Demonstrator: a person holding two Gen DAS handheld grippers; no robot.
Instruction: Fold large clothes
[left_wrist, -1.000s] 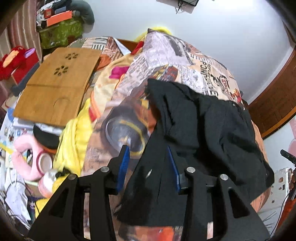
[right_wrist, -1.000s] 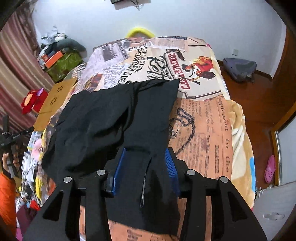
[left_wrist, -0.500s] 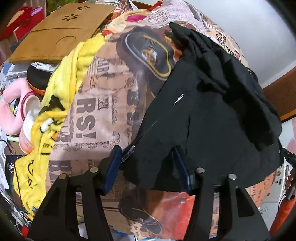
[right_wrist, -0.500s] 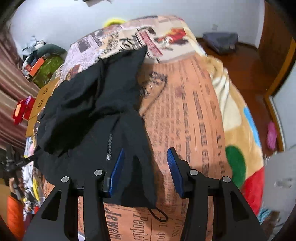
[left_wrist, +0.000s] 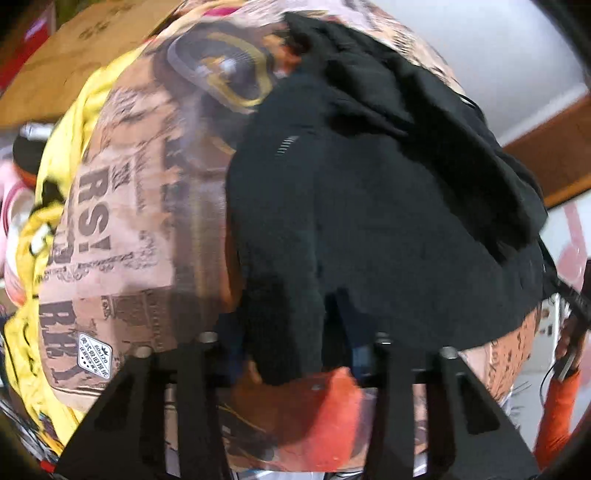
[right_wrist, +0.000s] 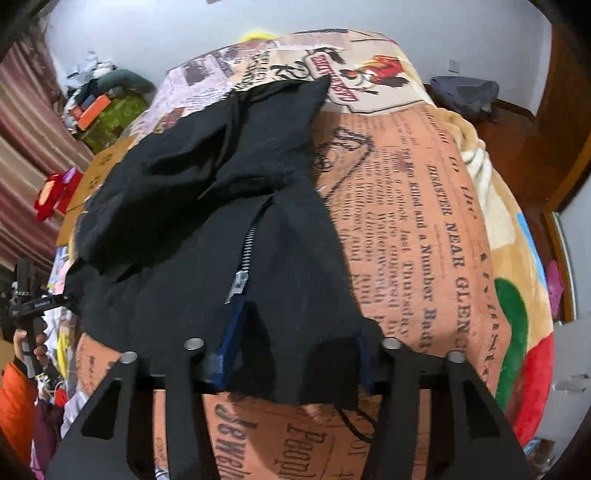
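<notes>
A black zip-up garment lies bunched on a bed with a newspaper-print blanket; in the right wrist view the garment shows a metal zipper. My left gripper stands open, its blue-padded fingers on either side of the garment's near hem. My right gripper is also open, with the near hem draped between and over its fingers. The fabric partly hides the fingertips of both grippers.
A yellow cloth hangs at the bed's left edge. A wooden lap desk and clutter lie on the floor to the left. A green box sits by the far wall. A dark bag lies on the wooden floor at right.
Both grippers have dropped low and moved in onto the garment's near hem. The hem now lies between their fingers. The garment has been pulled toward the near edge of the bed.
</notes>
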